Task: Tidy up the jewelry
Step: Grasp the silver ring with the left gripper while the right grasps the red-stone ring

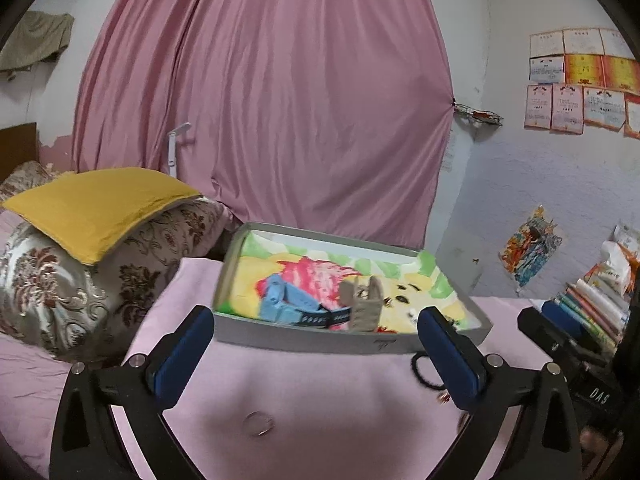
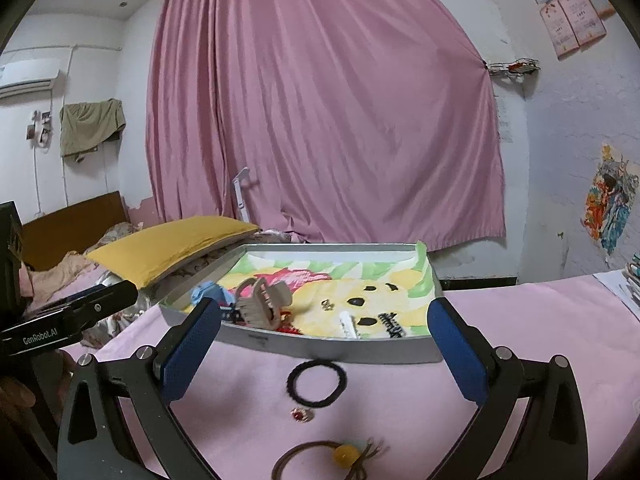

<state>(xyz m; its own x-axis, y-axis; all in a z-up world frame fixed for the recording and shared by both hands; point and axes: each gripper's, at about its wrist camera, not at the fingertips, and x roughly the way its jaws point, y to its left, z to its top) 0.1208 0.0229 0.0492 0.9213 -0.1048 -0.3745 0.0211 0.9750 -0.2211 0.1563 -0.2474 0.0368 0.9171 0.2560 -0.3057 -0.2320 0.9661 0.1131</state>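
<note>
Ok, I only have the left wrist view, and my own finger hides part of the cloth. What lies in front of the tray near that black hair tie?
Observer: A small red-stoned piece lies just nearer than the black hair tie, apart from it.
Operator: Anything nearer still?
Observer: Yes, a brown tie with a yellow bead, at the bottom edge of the right wrist view.
Operator: Does the right gripper hold anything?
Observer: No. The right gripper has its jaws wide open with nothing between them.
</note>
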